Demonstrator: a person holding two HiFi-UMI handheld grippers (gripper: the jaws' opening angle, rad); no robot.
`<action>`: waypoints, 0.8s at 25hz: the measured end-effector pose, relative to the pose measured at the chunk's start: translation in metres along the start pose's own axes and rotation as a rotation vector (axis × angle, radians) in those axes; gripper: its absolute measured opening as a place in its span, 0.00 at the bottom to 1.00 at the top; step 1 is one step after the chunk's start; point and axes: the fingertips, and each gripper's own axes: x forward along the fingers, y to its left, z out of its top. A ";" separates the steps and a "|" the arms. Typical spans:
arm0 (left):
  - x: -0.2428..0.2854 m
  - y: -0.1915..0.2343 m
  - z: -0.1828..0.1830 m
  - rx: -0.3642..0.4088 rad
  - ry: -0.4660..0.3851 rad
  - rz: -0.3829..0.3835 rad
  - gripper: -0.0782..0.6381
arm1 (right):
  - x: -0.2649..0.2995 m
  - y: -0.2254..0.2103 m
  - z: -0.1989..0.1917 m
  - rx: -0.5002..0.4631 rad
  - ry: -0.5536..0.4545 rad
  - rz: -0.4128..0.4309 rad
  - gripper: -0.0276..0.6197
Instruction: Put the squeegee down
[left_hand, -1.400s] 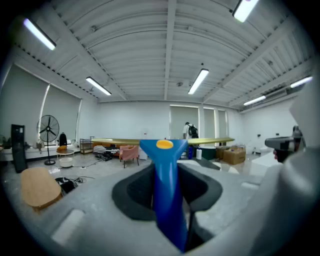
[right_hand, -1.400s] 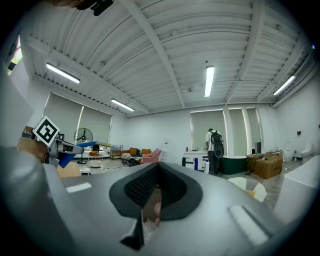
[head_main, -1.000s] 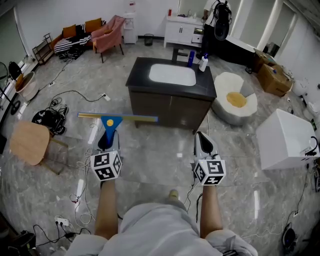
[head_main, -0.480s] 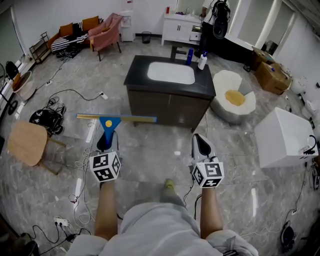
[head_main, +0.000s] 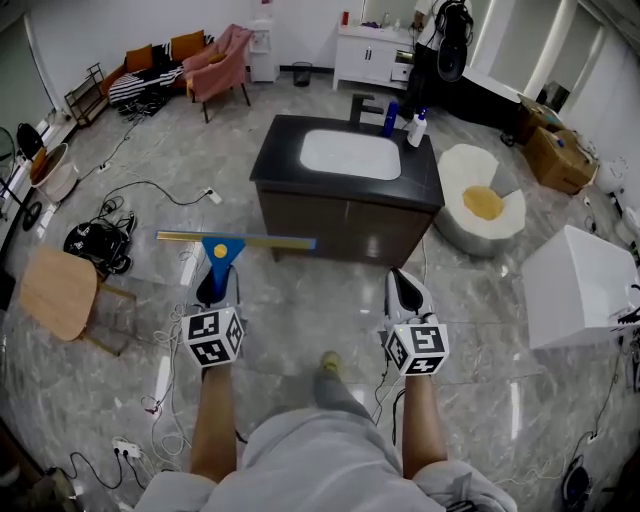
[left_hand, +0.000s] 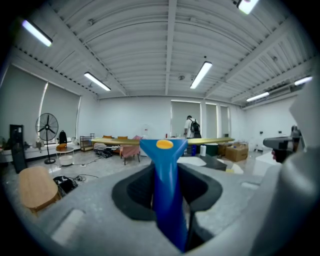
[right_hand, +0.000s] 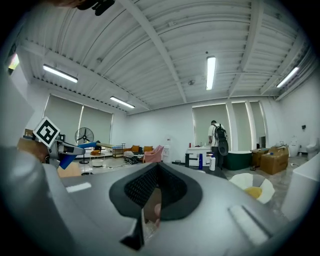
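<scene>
No words, numbers or brand names are legible anywhere. The left hand-held gripper (head_main: 216, 288) and right hand-held gripper (head_main: 405, 290) bear only black-and-white square markers (head_main: 212, 336), no lettering.

Grey marble floor (head_main: 300, 310), dark vanity (head_main: 340, 215) with white basin (head_main: 347, 155), pink armchair (head_main: 220, 68), ceiling strip lights (left_hand: 201, 75)

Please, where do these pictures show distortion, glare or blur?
Head view: the fisheye bends the room's edges, and lamp glare streaks the glossy floor. Left gripper view: the squeegee, close to the lens, looks soft. Right gripper view: black corners.
</scene>
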 end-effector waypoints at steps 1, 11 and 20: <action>0.013 0.000 0.002 0.002 0.003 0.003 0.28 | 0.012 -0.007 0.000 0.005 0.002 0.003 0.05; 0.155 -0.010 0.019 0.004 0.051 0.035 0.28 | 0.143 -0.089 -0.009 0.011 0.045 0.029 0.05; 0.234 -0.025 0.043 0.031 0.059 0.057 0.28 | 0.213 -0.136 -0.004 0.023 0.044 0.070 0.05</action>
